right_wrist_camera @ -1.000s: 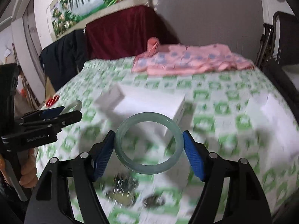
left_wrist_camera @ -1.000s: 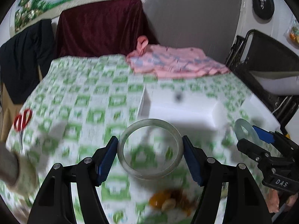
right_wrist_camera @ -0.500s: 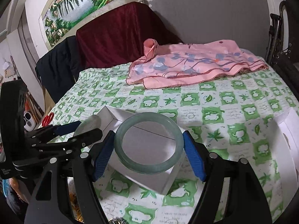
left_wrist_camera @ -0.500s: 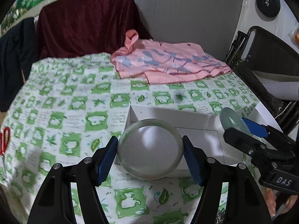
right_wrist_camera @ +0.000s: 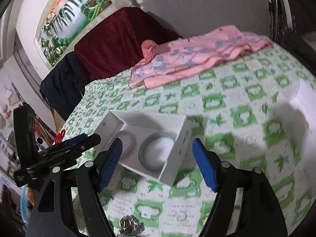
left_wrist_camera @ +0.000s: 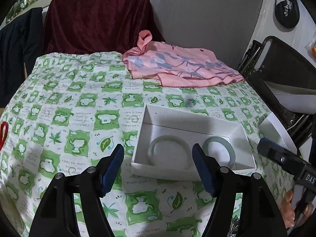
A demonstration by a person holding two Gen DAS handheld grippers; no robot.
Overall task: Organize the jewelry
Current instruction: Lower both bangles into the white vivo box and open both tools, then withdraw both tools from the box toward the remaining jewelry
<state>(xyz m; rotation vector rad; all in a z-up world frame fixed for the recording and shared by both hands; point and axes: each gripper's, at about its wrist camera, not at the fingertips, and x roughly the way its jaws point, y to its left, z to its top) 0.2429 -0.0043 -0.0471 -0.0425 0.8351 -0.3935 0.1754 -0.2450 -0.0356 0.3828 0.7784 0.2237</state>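
A moment ago each gripper pinched a bangle; now both bangles lie side by side in the white box (left_wrist_camera: pixel 240 130): pale bangle (left_wrist_camera: pixel 167 150), greener bangle (left_wrist_camera: pixel 220 150). Left gripper (left_wrist_camera: pixel 158 162) and right gripper (right_wrist_camera: pixel 156 158) stand spread, empty. The right view is blurred.

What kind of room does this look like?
Probably a lived-in home room: a table under a green-patterned cloth, a pink folded garment on it, and a landscape picture on the wall.
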